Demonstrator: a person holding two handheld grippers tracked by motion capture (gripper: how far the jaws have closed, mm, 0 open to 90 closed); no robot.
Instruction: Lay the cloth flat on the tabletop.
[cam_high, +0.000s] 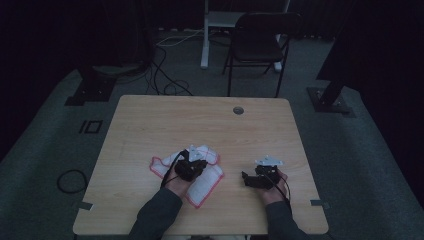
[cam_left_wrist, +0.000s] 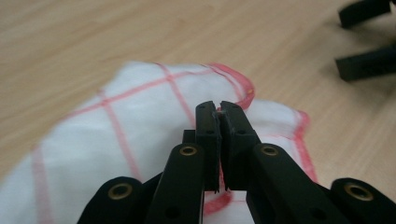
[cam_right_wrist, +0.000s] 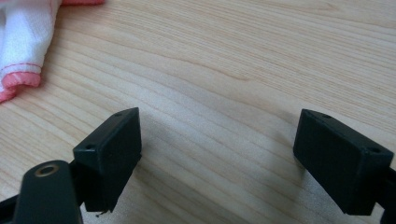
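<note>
A white cloth (cam_high: 197, 175) with red grid lines and a red hem lies rumpled on the wooden table (cam_high: 150, 125), under and around the left gripper (cam_high: 196, 161). In the left gripper view the cloth (cam_left_wrist: 140, 121) bulges up just ahead of the jaws, its red edge curling round their tips, and a small pinch of white fabric shows between the two pads. The jaws are pressed together on that fold, so the left gripper (cam_left_wrist: 219, 106) grips the cloth. The rest of the cloth spreads to both sides of this gripper and back toward the person's left hand (cam_high: 181, 181).

The right gripper (cam_high: 247, 179) sits well apart from the cloth, low over bare table, held in the right hand (cam_high: 272, 187). Its jaws stand wide apart with nothing between them. In the right gripper view (cam_right_wrist: 217, 135) wood grain runs between the pads, and a corner of the cloth (cam_right_wrist: 23, 42) lies far off to the upper left of the jaws.

Beyond the table's far edge stands a dark chair (cam_high: 260, 42) on a grey floor (cam_high: 360, 150).
</note>
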